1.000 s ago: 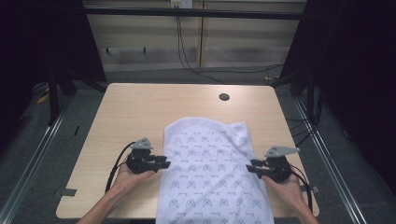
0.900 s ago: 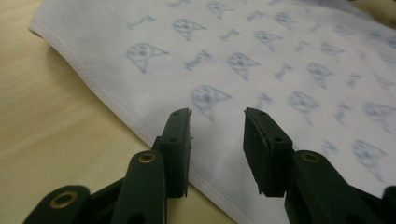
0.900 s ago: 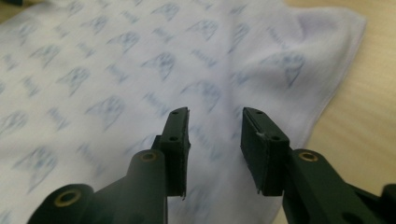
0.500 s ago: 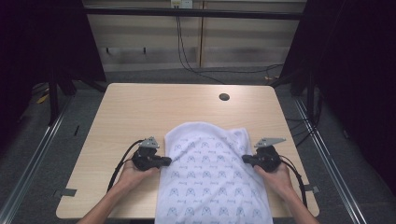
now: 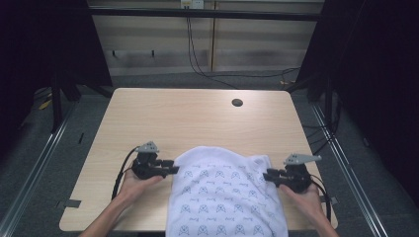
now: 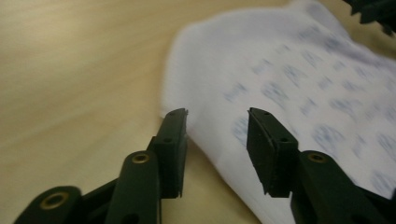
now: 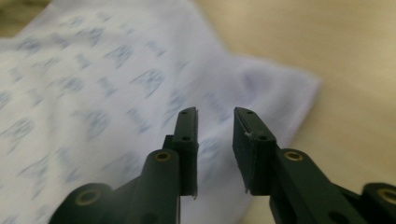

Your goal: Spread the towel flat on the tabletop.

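1. The white printed cloth (image 5: 225, 197) runs over the table's (image 5: 188, 118) near edge, and the high view's bottom edge cuts it off.
2. Its printed motifs are too small to identify there and motion-blurred in both gripper views.
3. Both forearms are cut off at that bottom edge.

The cloth (image 5: 225, 197) is white, printed all over with small blue-grey motifs in rows. It lies on a pale wood-grain worktop (image 5: 188, 118) with one dark round hole (image 5: 237, 102). Both claws, left (image 5: 170, 169) and right (image 5: 269, 175), are black.
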`<state>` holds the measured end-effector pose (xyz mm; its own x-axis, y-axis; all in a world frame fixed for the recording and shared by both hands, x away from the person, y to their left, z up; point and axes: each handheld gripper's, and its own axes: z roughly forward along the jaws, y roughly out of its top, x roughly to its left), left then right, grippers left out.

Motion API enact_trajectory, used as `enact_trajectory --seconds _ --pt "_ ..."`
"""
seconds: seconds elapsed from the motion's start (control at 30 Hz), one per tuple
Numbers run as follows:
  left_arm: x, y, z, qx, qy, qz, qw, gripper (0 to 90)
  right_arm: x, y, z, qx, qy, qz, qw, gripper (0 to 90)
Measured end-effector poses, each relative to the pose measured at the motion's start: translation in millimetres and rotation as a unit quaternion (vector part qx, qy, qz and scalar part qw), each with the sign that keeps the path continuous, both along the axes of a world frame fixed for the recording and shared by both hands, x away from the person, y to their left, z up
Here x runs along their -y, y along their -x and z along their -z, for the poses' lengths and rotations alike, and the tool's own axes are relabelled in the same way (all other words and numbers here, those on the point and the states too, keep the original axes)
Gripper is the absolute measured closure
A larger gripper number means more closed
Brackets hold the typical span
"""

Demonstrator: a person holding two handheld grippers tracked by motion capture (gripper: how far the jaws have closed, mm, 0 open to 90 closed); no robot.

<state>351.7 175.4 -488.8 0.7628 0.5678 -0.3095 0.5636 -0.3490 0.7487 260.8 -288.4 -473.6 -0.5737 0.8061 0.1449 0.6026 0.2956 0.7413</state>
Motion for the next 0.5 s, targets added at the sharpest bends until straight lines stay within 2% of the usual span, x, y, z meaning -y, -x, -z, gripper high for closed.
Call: enact_trajectory --seconds 0.03,0.1,0.17,0.2,0.27,0.3,0.33,0.4,0.43,0.5 --pt "2.4 -8.3 2.1 0.000 -0.010 -0.011 0.9999 54.0 2.0 -9.2 -0.9 0.005 0.002 0.009 0.9999 65.8" --pt "5.9 -16.0 6.6 0.001 -0.011 -0.017 0.9998 50.4 4.7 -29.2 1.7 0.008 0.010 0.025 0.9996 61.0" --pt "12.6 -20.3 11.6 -0.017 -0.020 -0.012 0.9996 49.8 5.4 -42.6 7.6 0.000 0.004 0.029 0.9996 58.3" --pt "16.5 -19.9 13.6 -0.017 -0.029 -0.002 0.9994 53.4 4.6 -48.2 11.2 -0.004 0.010 0.033 0.9994 56.4" --pt "21.4 -17.2 15.3 -0.013 -0.042 0.016 0.9989 70.9 2.0 -56.5 19.6 -0.015 0.015 0.036 0.9991 54.3" --pt "23.4 -15.1 15.4 -0.013 -0.040 0.024 0.9988 77.5 0.7 -57.8 21.9 -0.020 0.018 0.038 0.9989 55.2" --pt "24.4 -12.7 13.6 -0.006 -0.041 0.026 0.9988 82.8 -1.0 -58.6 24.8 -0.025 0.024 0.037 0.9987 59.3" --pt "25.0 -7.9 6.3 0.005 -0.021 0.029 0.9994 85.1 -4.1 -56.5 28.1 -0.030 0.020 0.029 0.9989 76.2" --pt "25.6 -3.2 -1.0 0.021 -0.006 0.030 0.9993 85.1 -5.4 -54.5 27.4 -0.023 0.018 0.023 0.9993 84.0" --pt "27.5 4.7 -12.6 0.038 0.013 0.039 0.9984 85.1 -9.1 -47.4 17.1 0.001 0.007 0.018 0.9998 86.5"
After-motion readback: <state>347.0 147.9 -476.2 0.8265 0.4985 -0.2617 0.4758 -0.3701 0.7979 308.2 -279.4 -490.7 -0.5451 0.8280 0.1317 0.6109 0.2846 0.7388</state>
